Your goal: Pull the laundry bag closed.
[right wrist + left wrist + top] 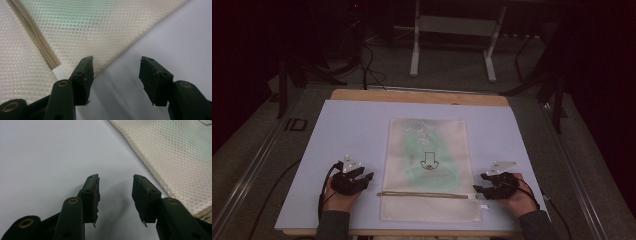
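Cream mesh makes up the laundry bag [427,165] lying flat in the middle of the pale blue mat [347,125], its zipper [424,194] running across the lower part of the high view, with something green showing faintly through the weave. My left hand [337,200] comes in at the lower left of that view, its forearm nearly straight up the frame, and the left gripper [362,177] points up and right toward the bag's left edge without reaching it. My right hand [519,200] mirrors it at the lower right, the right gripper [479,189] angled left and sitting just beside the bag's right edge, near the zipper's end. In the left gripper view the mesh fills the upper right corner, apart from the left gripper's fingertips [93,190], which stand wide apart over bare mat with nothing between them. In the right gripper view the bag's edge crosses diagonally; the right gripper's fingertips [86,72] are likewise spread wide and hold nothing, one over the mesh beside the zipper's white end tab [60,72], the other over the mat.
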{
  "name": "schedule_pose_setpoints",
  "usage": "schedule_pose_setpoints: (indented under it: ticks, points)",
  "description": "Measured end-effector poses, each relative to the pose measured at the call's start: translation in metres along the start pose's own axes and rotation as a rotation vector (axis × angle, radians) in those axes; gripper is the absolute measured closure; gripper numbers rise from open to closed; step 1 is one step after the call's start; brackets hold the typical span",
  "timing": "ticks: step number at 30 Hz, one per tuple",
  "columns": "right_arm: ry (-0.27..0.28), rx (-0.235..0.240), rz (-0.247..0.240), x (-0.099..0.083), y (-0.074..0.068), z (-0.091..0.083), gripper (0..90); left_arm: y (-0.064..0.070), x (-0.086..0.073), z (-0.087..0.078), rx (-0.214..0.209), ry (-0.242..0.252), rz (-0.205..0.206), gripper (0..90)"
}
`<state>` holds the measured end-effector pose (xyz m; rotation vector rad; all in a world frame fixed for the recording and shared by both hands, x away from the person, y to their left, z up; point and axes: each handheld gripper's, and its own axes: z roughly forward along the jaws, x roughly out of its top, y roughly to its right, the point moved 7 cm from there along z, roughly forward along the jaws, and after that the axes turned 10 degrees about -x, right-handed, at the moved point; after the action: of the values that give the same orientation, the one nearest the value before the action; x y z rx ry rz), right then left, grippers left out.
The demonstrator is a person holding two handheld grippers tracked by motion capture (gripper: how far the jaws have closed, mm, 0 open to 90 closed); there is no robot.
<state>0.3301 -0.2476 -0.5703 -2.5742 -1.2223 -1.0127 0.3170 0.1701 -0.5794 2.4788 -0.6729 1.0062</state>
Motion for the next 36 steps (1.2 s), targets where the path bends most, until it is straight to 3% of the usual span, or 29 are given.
schedule_pose_setpoints:
  ticks: [21, 36]
  points:
    - [-0.032, 0.058, -0.118, 0.024, -0.028, 0.002, 45.0, 0.004, 0.0, 0.0, -0.026, -0.004, 0.019, 57.5]
    - [-0.023, 0.105, -0.185, 0.042, -0.045, 0.007, 45.2, 0.005, -0.001, 0.001, -0.032, -0.013, 0.022, 58.3]
